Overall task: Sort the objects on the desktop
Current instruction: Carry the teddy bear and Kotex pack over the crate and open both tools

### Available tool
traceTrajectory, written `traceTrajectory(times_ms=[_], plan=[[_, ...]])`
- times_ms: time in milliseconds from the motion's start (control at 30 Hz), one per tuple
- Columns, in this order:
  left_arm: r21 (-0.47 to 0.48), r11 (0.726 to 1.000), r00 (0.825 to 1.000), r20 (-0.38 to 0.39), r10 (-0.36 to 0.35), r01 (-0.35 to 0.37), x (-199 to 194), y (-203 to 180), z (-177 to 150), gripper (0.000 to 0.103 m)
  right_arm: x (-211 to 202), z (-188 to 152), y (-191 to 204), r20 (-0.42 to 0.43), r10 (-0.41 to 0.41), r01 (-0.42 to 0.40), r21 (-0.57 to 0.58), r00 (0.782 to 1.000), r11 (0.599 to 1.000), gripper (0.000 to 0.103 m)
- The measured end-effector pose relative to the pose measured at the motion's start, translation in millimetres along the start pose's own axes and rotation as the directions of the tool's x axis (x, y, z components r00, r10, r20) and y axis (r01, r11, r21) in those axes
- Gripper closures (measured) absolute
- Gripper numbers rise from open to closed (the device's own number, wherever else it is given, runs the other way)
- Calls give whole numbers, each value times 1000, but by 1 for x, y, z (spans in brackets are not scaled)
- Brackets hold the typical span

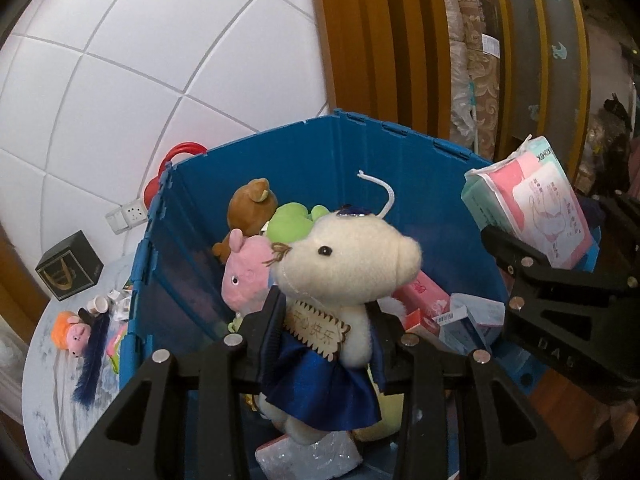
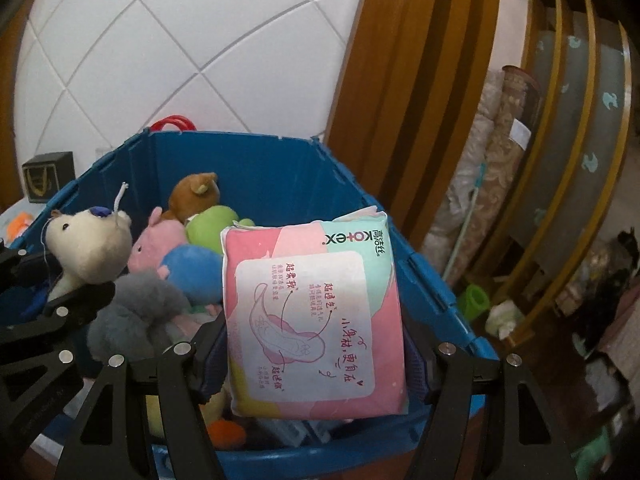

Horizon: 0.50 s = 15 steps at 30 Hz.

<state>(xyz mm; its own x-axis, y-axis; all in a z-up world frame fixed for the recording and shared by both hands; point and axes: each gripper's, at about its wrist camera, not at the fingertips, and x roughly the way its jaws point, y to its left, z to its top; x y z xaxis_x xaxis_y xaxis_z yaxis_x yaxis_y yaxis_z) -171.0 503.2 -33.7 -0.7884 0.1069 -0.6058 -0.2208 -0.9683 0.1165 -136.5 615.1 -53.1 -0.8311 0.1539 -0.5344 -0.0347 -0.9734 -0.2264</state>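
Observation:
My left gripper (image 1: 326,332) is shut on a cream plush doll (image 1: 348,272) in a blue dress and holds it above the open blue bin (image 1: 304,160). The doll also shows in the right wrist view (image 2: 90,248). My right gripper (image 2: 316,356) is shut on a pink pad pack (image 2: 316,320) over the bin's right side (image 2: 432,292); the pack shows in the left wrist view (image 1: 536,208). The bin holds a brown bear (image 1: 252,204), a pink pig (image 1: 248,272), a green plush (image 1: 292,220) and small boxes (image 1: 452,316).
A round table (image 1: 48,392) at left bears a black box (image 1: 70,266), an orange-haired doll (image 1: 70,332), a dark blue feather (image 1: 92,364) and small clutter. A red handle (image 1: 180,152) sits behind the bin. Wooden door frame (image 2: 404,80) and rolled fabrics (image 2: 492,184) stand at right.

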Motion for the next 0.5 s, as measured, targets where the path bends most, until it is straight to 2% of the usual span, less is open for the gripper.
traceTrajectory(times_ms=[100,133,167,233,500], plan=[[5,1000,1000,0,11,-11,0,-1,1,58,-1,1,-6,28,4,-4,0,1000,1000,29],[4,1000,1000,-2,15,-15,1,0,1,50,-4,2,-8,46,0,0,0,999,1000,20],[4,1000,1000,-4,21,-21,1,1,2,47,-5,4,-9,53,-2,2,-1,999,1000,0],[5,999,999,-4,32,-32,0,4,2,26,-10,5,-10,76,-21,21,-8,997,1000,0],[-1,999,999,26,33,-32,-17,19,1,25,-24,9,-9,72,-25,26,-6,997,1000,0]])
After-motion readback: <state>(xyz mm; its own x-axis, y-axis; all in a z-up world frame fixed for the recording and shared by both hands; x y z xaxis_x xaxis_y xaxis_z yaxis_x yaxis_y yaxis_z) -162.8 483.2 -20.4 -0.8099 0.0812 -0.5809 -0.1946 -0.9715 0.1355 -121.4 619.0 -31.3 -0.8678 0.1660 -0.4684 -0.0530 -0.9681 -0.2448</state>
